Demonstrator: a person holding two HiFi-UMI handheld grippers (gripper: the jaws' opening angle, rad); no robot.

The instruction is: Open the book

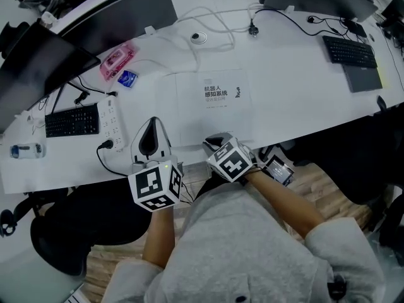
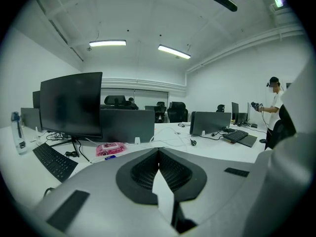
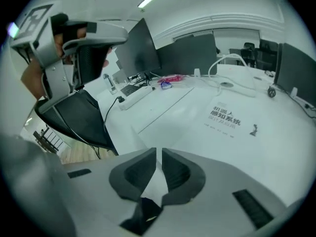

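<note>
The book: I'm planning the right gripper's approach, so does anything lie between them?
Nothing visible does. The right gripper is at the near edge of the book, whose cover lies bare. The power strip lies off to the left, and the cables lie beyond the book.

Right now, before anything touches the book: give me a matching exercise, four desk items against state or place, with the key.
Items:
1. book
2. pink packet
3. water bottle
4. power strip

States or places:
A. lying on its side, far left
B. white, with a black plug in its near end
C. closed, cover up, centre
D. back left, next to a small blue item

Pairs: 1-C, 2-D, 3-A, 4-B
</note>
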